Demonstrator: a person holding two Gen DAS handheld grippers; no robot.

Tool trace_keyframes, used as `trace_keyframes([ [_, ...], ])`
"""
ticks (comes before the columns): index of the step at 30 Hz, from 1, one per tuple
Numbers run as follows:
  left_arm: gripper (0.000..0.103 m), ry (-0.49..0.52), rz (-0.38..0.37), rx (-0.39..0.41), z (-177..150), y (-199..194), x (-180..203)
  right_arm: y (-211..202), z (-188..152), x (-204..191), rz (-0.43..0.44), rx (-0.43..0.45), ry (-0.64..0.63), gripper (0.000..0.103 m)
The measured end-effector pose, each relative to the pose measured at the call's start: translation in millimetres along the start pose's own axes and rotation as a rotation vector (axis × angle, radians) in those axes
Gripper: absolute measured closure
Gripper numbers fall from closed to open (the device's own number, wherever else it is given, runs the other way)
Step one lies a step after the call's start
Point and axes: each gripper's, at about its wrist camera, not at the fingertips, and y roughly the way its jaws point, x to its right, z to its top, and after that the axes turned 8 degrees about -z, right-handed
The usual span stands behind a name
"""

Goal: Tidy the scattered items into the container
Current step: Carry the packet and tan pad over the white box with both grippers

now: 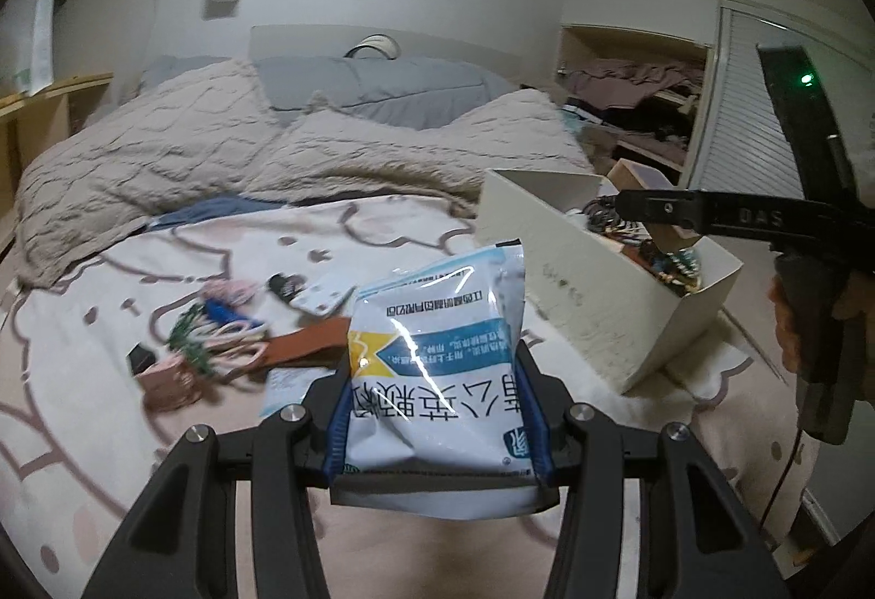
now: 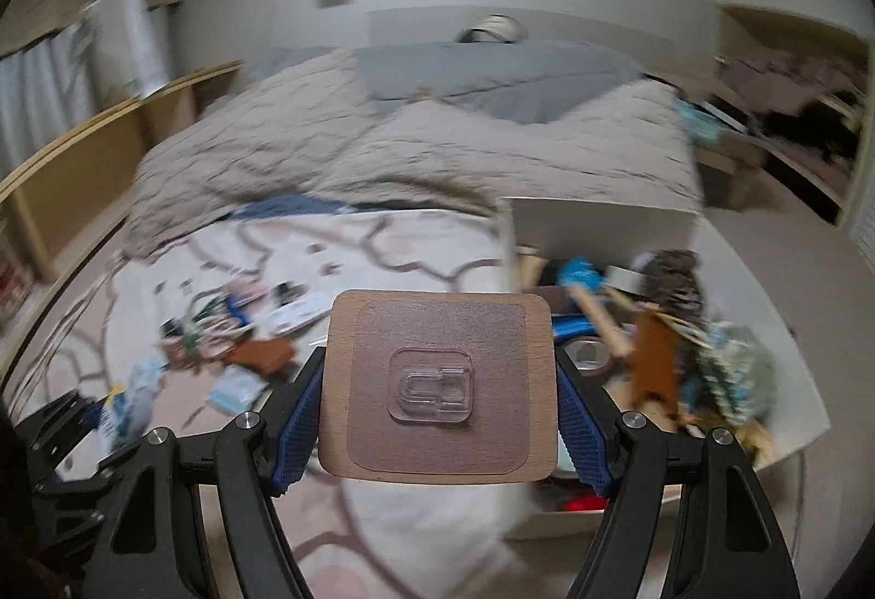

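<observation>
Partway through, by the look of it. Ahead and to the right of both pairs of fingers, the white container [image 2: 601, 221] standing on the patterned bedspread [image 1: 82, 435], already crowded with tidied things: brown pieces, blue bits, a roll of tape, though blurred in the right wrist view. Beyond and to the left of the fingers, a loose cluster of scattered items [image 1: 219, 331] not yet collected: cords, a brown strip, small packets, a flat white card. Clamped between the blue pads of the left gripper [image 1: 437, 413], a white and blue printed pouch [image 1: 437, 353], held upright, clear of the bedspread. Pinched at both side edges by the right gripper [image 2: 437, 407], a brown square card [image 2: 437, 380] bearing a clear adhesive hook, near the container's open top. Two items in transit, then; a handful left behind.
</observation>
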Motion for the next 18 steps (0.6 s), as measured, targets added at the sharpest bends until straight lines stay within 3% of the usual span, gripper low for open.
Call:
trace_keyframes([
  [10, 0.053, 0.059, -0.073, 0.006, 25, 27, 31, 28, -5, 68, -0.129, -0.083, 0.099, 0.026],
  [18, 0.053, 0.068, -0.163, -0.016, 44, 51, 56, 52, -18, 106, -0.160, -0.181, 0.164, 0.026],
])
